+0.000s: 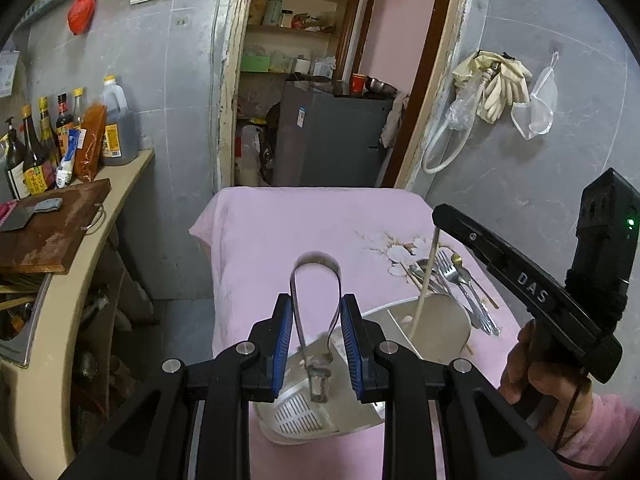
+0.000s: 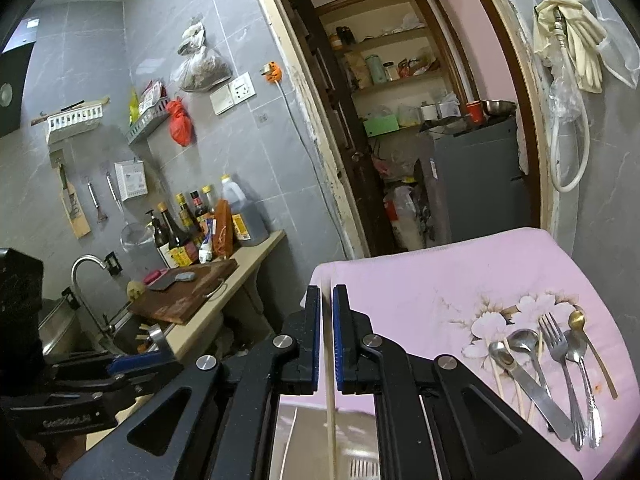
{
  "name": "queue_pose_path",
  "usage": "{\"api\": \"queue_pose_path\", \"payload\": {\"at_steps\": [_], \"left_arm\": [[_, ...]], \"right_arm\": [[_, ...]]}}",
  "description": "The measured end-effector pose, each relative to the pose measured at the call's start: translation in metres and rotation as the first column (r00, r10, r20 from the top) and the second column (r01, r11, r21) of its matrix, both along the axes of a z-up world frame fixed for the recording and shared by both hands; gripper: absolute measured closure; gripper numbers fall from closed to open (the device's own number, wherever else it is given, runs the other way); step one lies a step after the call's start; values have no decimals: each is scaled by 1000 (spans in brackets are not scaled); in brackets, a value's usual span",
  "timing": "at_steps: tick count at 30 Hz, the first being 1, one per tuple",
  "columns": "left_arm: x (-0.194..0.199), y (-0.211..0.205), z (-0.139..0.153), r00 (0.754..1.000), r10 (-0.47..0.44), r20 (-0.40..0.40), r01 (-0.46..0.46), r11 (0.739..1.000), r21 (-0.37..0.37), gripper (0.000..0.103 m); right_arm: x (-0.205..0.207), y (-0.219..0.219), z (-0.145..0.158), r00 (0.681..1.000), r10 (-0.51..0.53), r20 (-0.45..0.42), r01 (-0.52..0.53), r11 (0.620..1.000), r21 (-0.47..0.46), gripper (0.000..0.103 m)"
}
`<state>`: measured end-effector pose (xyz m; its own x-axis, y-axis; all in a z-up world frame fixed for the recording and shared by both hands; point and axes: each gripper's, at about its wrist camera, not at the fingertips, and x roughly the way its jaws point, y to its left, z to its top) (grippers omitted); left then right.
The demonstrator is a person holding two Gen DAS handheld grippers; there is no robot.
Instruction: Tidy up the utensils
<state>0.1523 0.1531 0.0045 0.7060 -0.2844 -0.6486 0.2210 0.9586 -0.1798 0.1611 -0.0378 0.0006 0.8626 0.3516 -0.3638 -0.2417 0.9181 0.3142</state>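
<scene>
Mostly pink floral cloth point(image 1: 280, 240) (grey-tiled kitchen, doorway point(image 1: 320, 80) behind).

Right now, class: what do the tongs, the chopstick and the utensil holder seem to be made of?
Tongs: polished steel, mirror-bright bend. Chopstick: pale, matte, probably bamboo or wood. Utensil holder: brushed metal, likely stainless, with dull reflections and a slotted wall.

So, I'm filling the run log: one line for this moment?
left gripper: holds tongs | right gripper: holds chopstick over holder
</scene>
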Motion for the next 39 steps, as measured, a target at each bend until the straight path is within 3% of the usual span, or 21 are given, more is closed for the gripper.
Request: {"api": "queue_pose_path", "payload": {"at_steps": [3,6,11,15,18,22,29,33,39], "left_arm": [[-2,-2,3,1000,3,8,-3,1000,-1,77],[-5,-4,5,1000,15,21,-15,1000,-3,71],[-10,-14,14,997,42,67,-42,999,-1,46],[-15,-32,21,994,32,102,-34,999,12,37],[-17,-50,23,993,24,119,-26,1000,12,30],[-22,-73,25,988,34,154,-36,999,10,25],[-32,-107,30,964,86,253,-92,996,10,9],[-32,-127,32,955,108,276,-113,994,2,5],[-26,-161,25,954,119,276,-130,991,23,3]], "right_arm": [[-6,-6,0,1000,1,-10,-1,1000,15,83],[-11,-12,2,1000,-5,-5,5,1000,23,80],[-26,-27,12,1000,-27,11,27,999,25,63],[-39,-46,19,998,-59,13,59,998,22,45],[-51,-66,25,995,-99,21,98,995,15,37],[-65,-94,33,987,-158,35,158,987,5,31],[-89,-136,46,964,-252,86,258,964,-63,14],[-97,-157,50,953,-283,105,292,952,-93,2],[-96,-187,45,950,-298,94,310,932,-185,1]]}}
